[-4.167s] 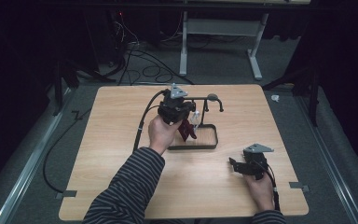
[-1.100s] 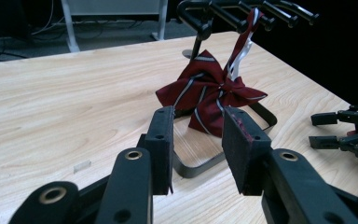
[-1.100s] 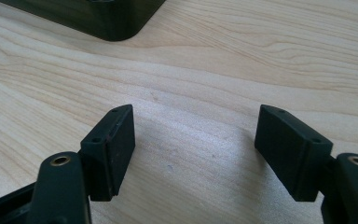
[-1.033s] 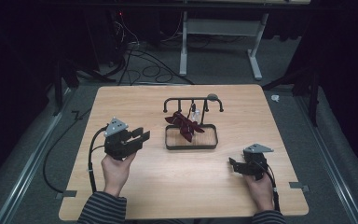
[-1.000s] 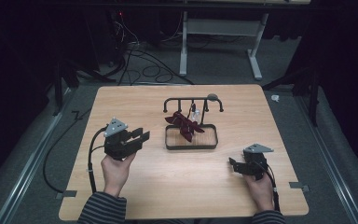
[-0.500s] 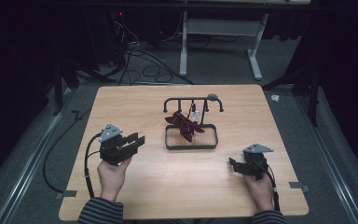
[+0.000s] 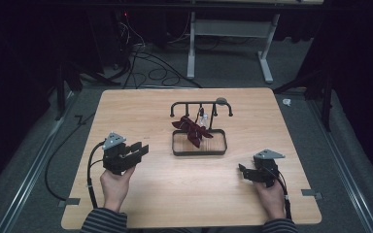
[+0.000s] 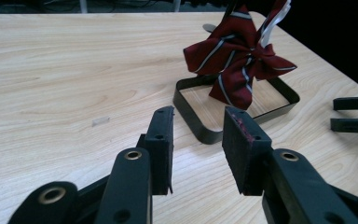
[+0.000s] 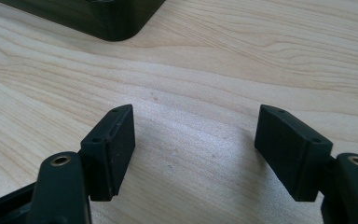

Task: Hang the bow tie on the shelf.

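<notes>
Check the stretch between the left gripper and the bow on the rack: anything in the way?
Nothing stands in the way. In the left gripper view, bare table runs from the left gripper to the rack holding the bow, apart from a small pale scrap off to the side.

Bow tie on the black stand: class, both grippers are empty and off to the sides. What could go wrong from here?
1. The bow tie hangs from the stand's rail over the open base frame; a bump could drop it.
2. The stand looks light; a nudge from the left gripper might slide or tip it.
3. Cables trail from the left gripper and right gripper; a sweep could snag.
</notes>
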Available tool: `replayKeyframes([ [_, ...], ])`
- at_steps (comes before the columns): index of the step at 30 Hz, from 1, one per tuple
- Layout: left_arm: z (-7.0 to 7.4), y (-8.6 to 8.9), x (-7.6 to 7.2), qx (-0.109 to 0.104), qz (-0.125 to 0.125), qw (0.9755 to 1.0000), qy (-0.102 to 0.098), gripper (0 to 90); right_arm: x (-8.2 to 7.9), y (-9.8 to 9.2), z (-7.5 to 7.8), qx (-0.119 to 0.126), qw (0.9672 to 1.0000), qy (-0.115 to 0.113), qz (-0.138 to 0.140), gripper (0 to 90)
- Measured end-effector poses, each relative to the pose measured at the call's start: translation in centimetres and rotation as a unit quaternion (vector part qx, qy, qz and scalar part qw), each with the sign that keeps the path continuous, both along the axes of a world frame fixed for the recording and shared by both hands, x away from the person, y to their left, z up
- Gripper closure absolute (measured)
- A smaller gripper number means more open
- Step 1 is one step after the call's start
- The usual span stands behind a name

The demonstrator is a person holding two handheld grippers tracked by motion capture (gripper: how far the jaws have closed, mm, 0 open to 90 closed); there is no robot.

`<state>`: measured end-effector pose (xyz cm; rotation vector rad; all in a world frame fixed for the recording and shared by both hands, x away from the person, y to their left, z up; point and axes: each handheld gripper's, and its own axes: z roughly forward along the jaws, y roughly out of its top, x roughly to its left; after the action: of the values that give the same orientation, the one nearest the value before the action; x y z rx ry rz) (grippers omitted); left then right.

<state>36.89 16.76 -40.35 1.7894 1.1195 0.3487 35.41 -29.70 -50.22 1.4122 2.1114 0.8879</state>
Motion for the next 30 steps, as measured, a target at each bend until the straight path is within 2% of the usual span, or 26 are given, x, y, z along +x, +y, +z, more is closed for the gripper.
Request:
replayKeyframes([
  [14,-1.3,0.8,-0.2,0.004,0.013,0.9998,0.014,64.0,0.0,0.0,0.0,0.000,1.0000,0.000,0.000,30.0],
  [20,-1.9,0.7,-0.3,0.016,0.011,0.9995,0.023,63.8,0.0,0.0,0.0,0.000,1.0000,0.000,0.000,29.9],
  [27,-2.3,0.8,-0.5,0.015,0.012,0.9995,0.026,63.9,0.0,0.0,0.0,0.000,1.0000,0.000,-0.001,30.0],
  [30,-2.7,0.8,-0.5,0.016,0.011,0.9992,0.034,63.9,0.0,0.0,0.0,0.000,1.0000,0.000,-0.001,30.0],
])
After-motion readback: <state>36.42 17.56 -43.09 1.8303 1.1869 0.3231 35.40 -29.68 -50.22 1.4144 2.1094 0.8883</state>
